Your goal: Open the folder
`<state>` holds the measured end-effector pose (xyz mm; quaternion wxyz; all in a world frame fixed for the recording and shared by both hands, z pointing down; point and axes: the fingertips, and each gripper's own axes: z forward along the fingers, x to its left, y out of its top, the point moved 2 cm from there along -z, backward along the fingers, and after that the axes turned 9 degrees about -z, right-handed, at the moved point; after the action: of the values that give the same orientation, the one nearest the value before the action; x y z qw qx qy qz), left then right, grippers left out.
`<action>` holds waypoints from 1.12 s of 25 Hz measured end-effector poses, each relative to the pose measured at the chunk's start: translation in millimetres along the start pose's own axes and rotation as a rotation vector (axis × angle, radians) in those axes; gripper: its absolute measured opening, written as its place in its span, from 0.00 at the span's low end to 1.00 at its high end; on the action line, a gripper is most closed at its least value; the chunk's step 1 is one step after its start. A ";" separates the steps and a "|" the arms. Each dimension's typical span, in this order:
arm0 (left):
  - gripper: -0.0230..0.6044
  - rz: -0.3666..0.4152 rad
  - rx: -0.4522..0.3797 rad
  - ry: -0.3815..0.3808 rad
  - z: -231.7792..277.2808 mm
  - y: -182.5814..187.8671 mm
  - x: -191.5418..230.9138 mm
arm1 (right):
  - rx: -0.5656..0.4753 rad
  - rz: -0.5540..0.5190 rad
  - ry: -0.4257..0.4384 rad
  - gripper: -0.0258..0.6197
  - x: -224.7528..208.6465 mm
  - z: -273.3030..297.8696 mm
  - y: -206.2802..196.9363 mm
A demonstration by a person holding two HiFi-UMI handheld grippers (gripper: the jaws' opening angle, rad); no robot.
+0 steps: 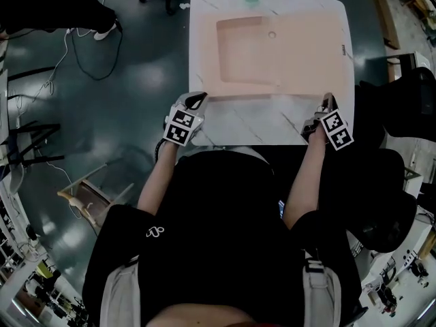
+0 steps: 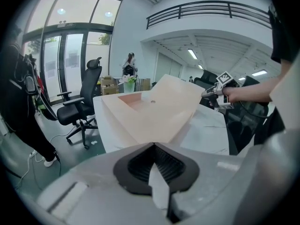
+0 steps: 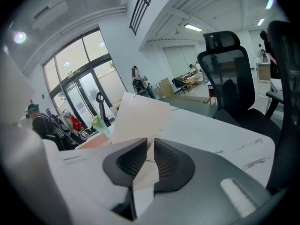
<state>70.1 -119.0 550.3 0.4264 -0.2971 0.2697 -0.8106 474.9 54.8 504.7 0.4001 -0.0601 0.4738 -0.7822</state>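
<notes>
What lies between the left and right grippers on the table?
Head view: the near edge of the folder runs from left gripper to right gripper; nothing else, only bare table in front.

Overhead and both low views share the folder (image 1: 286,53).

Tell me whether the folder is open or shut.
Open. The folder is spread over the table, inner pocket showing; its near corners sit in the left tongs and right tongs.

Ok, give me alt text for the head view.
Seen from above, a pink folder lies on a white table; the left gripper pinches its near left corner, the right gripper straddles its near right corner.
</notes>
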 end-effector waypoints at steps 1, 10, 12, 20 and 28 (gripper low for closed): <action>0.04 0.000 -0.001 0.001 0.0 0.1 0.2 | -0.007 -0.024 0.012 0.12 6.3 -4.3 3.0; 0.04 0.029 -0.006 0.018 1.3 0.8 -1.8 | -0.058 -0.225 0.134 0.14 66.7 -42.7 22.9; 0.04 0.019 -0.007 0.025 0.8 1.1 -2.8 | -0.064 -0.250 0.165 0.17 78.0 -49.7 25.9; 0.04 0.036 -0.160 0.012 -14.9 47.1 -21.1 | -0.125 -0.407 0.300 0.19 123.2 -81.1 43.0; 0.04 0.073 -0.311 0.017 -50.3 100.4 -36.8 | -0.289 -0.515 0.450 0.19 172.7 -127.3 79.0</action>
<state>104.5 -127.7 437.5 0.4021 -0.3426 0.4061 -0.7457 343.4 6.9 323.9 0.0634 -0.0597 0.6248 -0.7759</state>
